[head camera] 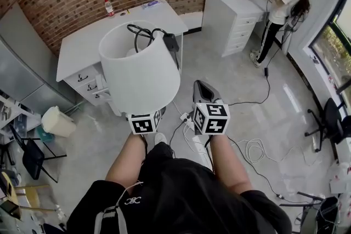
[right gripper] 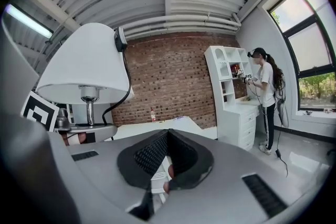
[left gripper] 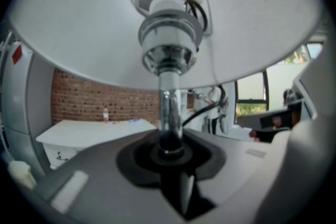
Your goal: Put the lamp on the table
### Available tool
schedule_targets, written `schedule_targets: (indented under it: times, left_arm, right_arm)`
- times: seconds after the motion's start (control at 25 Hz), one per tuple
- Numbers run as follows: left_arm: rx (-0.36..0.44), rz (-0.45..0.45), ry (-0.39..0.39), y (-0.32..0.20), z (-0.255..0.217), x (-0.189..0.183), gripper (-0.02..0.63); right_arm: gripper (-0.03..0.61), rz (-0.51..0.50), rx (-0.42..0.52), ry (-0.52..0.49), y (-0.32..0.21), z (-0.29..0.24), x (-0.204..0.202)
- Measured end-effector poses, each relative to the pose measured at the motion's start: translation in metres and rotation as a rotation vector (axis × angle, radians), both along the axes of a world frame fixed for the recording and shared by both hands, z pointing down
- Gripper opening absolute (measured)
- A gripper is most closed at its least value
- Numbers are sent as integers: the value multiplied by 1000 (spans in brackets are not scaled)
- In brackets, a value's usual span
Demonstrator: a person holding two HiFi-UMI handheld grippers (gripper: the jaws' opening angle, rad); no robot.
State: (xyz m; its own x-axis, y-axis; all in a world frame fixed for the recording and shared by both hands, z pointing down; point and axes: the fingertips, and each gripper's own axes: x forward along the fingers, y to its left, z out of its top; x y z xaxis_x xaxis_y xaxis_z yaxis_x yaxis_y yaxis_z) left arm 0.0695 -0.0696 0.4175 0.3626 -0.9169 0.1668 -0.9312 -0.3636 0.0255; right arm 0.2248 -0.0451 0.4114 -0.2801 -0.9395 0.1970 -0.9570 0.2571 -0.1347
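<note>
– Left gripper, what have you got?
– You're clamped on the lamp stem, shade right above your jaws (table well ahead). Right gripper alongside: closed, empty.

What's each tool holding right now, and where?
Left tool grips the lamp by its chrome stem, below the socket. Right tool is shut, empty.

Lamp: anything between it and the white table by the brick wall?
Nothing visible. The lamp is up in front of the table, its stem clamped by the jaws of the left gripper. A bottle and small items sit along the tabletop's far edge. The shade hides part of its near side.
</note>
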Motion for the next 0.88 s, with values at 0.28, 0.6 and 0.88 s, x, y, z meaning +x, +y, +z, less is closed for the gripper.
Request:
schedule_targets:
  times: [0.28,0.6,0.88]
  left_arm:
    - [-14,-10,14,-50,8,5,91]
    - [-7,2,16,-124,13,5,91]
    - [3,-18,18,-212,11,-16,91]
  right_arm:
    - [-11,11,-20,19,-41,9,15]
    - [-11,12,-24,42,-109,19,13]
    - [-11,-7,-45,27,-202,26,-9]
